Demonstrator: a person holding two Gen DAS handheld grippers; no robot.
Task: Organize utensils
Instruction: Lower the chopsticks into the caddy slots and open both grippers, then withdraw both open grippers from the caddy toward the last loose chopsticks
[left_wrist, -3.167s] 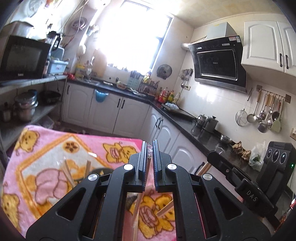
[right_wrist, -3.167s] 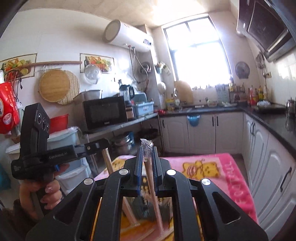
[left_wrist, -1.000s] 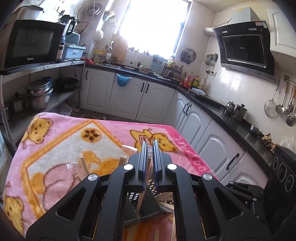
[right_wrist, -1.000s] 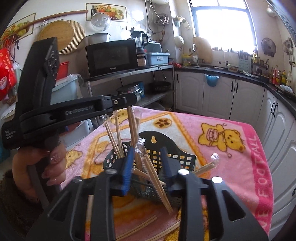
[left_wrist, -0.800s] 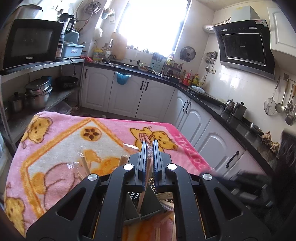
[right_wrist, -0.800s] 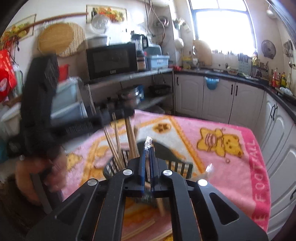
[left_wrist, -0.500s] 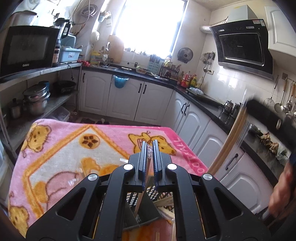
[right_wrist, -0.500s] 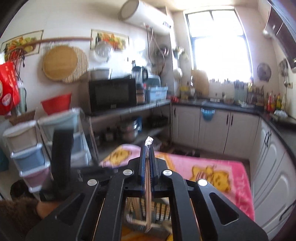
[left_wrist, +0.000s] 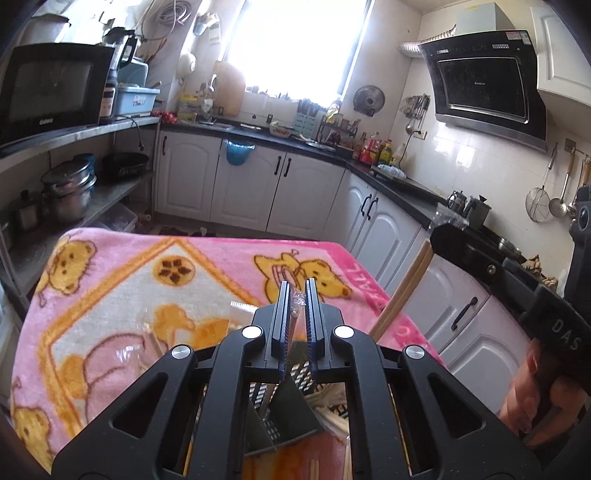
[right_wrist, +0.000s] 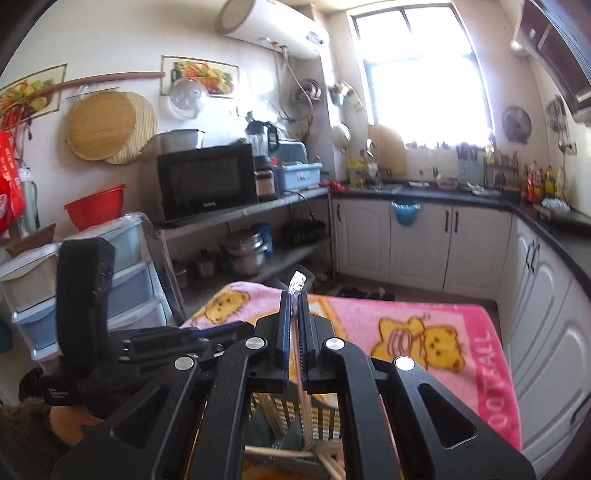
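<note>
The right hand-held gripper (right_wrist: 294, 295), spread a second ago, now pinches wrapped chopsticks (right_wrist: 297, 286).

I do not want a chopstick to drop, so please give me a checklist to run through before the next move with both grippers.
1. Right gripper jaws shut on its wrapped chopsticks: ok.
2. Left gripper jaws shut on a wrapped chopstick: ok.
3. Black basket below both grippers, on the pink blanket: ok.
4. Lower tip of the right gripper's chopsticks clear of the basket rim: cannot tell.
5. The two grippers apart, not touching: ok.
6. Loose chopsticks lie beside the basket, not yet put in: not ok.
</note>
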